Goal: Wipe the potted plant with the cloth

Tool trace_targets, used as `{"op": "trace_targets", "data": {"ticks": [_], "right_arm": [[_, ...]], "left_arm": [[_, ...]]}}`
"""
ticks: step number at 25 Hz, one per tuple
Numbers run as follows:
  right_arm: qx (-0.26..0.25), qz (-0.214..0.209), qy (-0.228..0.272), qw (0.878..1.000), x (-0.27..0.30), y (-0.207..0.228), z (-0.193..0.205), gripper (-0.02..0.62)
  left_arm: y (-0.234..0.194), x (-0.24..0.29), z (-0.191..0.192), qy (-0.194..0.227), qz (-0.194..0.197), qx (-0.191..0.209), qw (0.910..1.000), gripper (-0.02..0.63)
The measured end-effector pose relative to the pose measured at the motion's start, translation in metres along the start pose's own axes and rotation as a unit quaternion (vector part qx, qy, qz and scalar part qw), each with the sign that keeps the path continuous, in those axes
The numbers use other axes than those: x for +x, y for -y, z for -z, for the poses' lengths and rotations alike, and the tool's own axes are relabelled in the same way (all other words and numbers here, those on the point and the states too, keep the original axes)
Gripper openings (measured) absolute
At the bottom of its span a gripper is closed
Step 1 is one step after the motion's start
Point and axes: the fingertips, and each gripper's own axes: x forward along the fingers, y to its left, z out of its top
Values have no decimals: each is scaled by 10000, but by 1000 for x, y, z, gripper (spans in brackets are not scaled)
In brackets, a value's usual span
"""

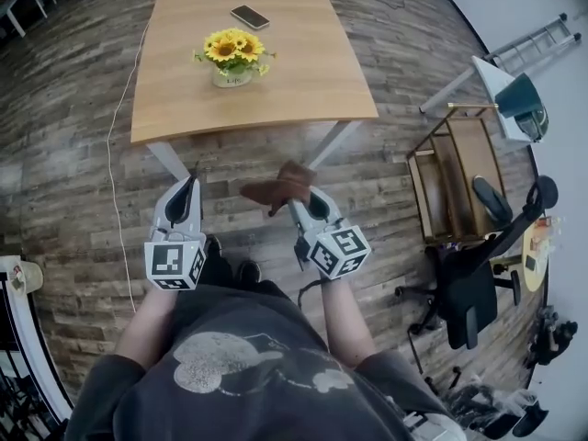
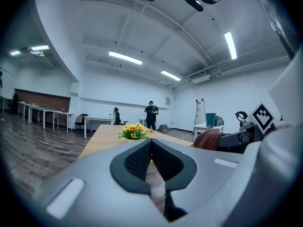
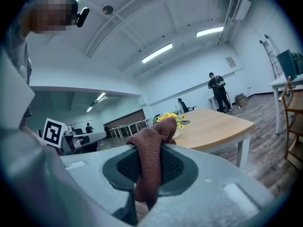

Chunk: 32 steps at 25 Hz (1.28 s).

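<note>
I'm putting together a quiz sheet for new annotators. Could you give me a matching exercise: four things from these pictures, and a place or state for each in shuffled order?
Things:
1. cloth
2. potted plant
3. phone
4. left gripper

Places or states:
A. shut, with nothing between its jaws
B. lies flat on the table, beyond the potted plant
C. clamped in the right gripper
D. stands on the table, with yellow blooms

Pairs: 1-C, 2-D, 3-B, 4-A

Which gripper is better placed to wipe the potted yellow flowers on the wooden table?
Probably right: the right gripper clamps the reddish-brown knitted cloth; the left gripper is shut, empty.
</note>
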Motion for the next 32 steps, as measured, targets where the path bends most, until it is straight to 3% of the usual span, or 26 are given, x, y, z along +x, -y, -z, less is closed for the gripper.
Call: {"op": "trace_targets", "data": {"ticks": [5,13,20,26,32], "right_arm": [[-38,-7,2,10000,-4,-30,1,51],[-11,381,215,9990,0,-89,7,51],[-202,571,258,9978,9,-144,20,49],[-169,781,177,9966,-3,-163,36,48],[-192,918,55,9956,-14,-171,51,48]], "left_arm": [[-17,-19,2,-86,-24,-117,9999,18],[-53,-61,1,-124,407,-150,9990,18],[-78,-95,7,-119,762,215,9968,18],[-73,-112,17,-380,1213,-184,9917,17],[-64,-119,23,-465,1547,-178,9867,18]]}}
